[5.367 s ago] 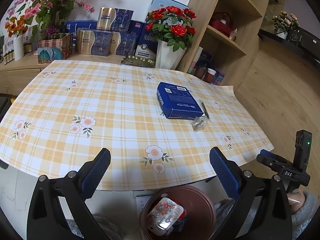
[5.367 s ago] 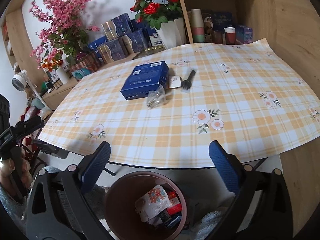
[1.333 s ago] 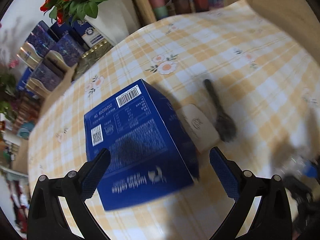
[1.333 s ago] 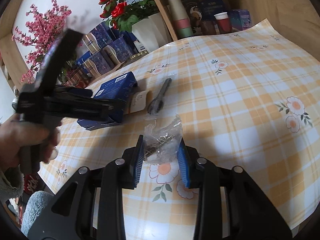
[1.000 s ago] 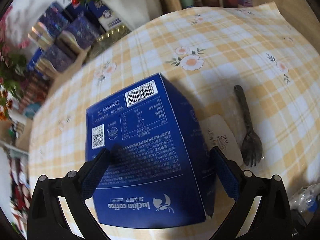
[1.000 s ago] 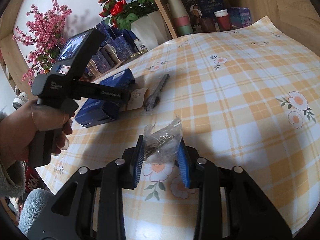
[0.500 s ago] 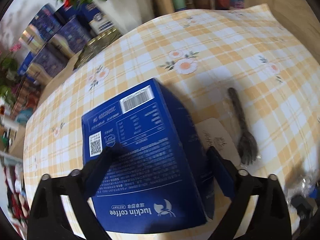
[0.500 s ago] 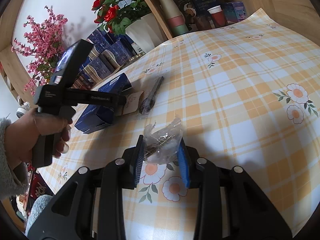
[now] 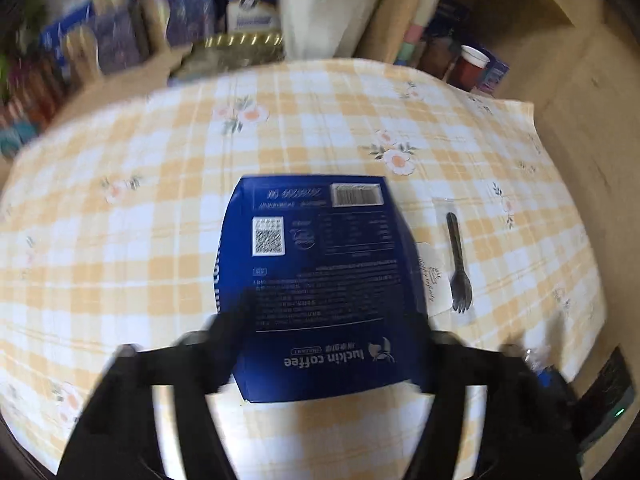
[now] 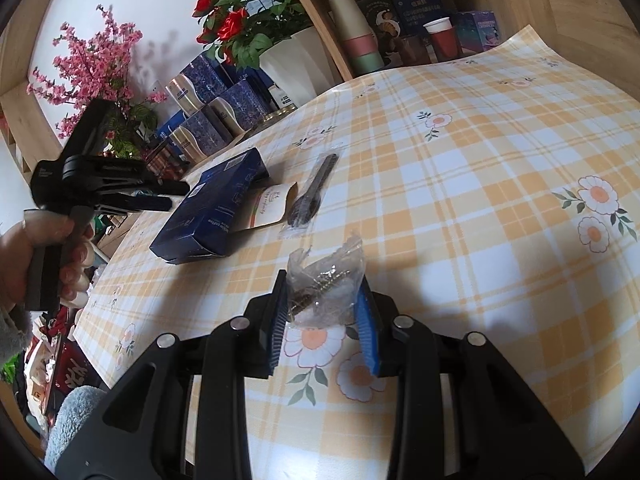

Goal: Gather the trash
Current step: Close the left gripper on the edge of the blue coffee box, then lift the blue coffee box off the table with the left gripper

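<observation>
A blue coffee box (image 9: 316, 240) lies flat on the checked tablecloth (image 9: 160, 240). My left gripper (image 9: 328, 312) hangs over its near end with a finger on either side. The jaws are closing and I do not see the pads pressing. From the right wrist view that gripper (image 10: 176, 196) is just left of the box (image 10: 216, 208), a little above the cloth. My right gripper (image 10: 322, 284) is shut on a crumpled clear plastic wrapper (image 10: 328, 276) low over the cloth. A black fork in a clear sleeve (image 10: 312, 192) and a paper card (image 10: 270, 204) lie right of the box.
A white vase of red roses (image 10: 296, 64), blue gift boxes (image 10: 212, 96) and a wooden shelf with cups (image 10: 440, 40) line the table's far side. A person's hand (image 10: 24, 256) holds the left gripper. Bare checked cloth (image 10: 500, 140) stretches to the right.
The left gripper has pulled back and up from the box, rolled so the box looks square-on, and its jaws have narrowed. The right gripper stays still with the wrapper.
</observation>
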`<state>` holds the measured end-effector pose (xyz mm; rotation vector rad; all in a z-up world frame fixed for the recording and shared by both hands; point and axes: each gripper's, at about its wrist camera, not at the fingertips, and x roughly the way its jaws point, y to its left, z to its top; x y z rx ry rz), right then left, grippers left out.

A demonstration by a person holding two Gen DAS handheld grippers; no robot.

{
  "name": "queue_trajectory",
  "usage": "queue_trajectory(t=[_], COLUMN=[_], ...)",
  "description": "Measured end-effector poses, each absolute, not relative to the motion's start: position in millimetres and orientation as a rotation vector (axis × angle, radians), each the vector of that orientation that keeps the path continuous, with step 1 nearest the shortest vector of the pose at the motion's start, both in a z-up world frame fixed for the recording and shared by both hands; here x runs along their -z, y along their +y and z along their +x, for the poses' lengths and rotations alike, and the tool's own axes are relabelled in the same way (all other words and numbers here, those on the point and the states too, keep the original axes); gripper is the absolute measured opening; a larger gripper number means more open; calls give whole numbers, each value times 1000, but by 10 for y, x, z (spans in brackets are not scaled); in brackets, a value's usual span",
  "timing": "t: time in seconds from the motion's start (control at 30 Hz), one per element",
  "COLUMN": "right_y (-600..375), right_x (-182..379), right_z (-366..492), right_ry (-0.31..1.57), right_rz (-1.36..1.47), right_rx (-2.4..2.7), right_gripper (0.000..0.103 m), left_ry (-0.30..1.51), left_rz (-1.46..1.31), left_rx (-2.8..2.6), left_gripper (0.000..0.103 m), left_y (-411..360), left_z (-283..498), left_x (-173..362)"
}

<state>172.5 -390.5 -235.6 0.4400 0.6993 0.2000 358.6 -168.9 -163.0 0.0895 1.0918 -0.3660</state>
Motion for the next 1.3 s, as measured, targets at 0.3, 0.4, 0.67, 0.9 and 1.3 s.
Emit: queue_trajectory(t=[0.3,0.4,0.67,0.9,1.3], right_y=[-3894,-3969,-4096,-4067,-3894], right_x=[2367,2377,2370,2320,2327], right_z=[1746,1722,1669,1612,1661], right_ry=[706,700,678,668,689], right_rz=[429,455,500,477,423], right_rx=[-204,-201,-207,-214,-213], right_gripper=[34,34,34,34,34], left_ry=[922,884,914,968,1100], left_rz=[704,823,884,486,186], left_rx=[279,166,174,211,138], left_gripper=[80,80,50,33,27], left_y=[-2767,-2842,-2635,-1888,-689], left_z=[3048,3054,3189,3428,3524], left_x=[1991,2180,2163,1322,1222])
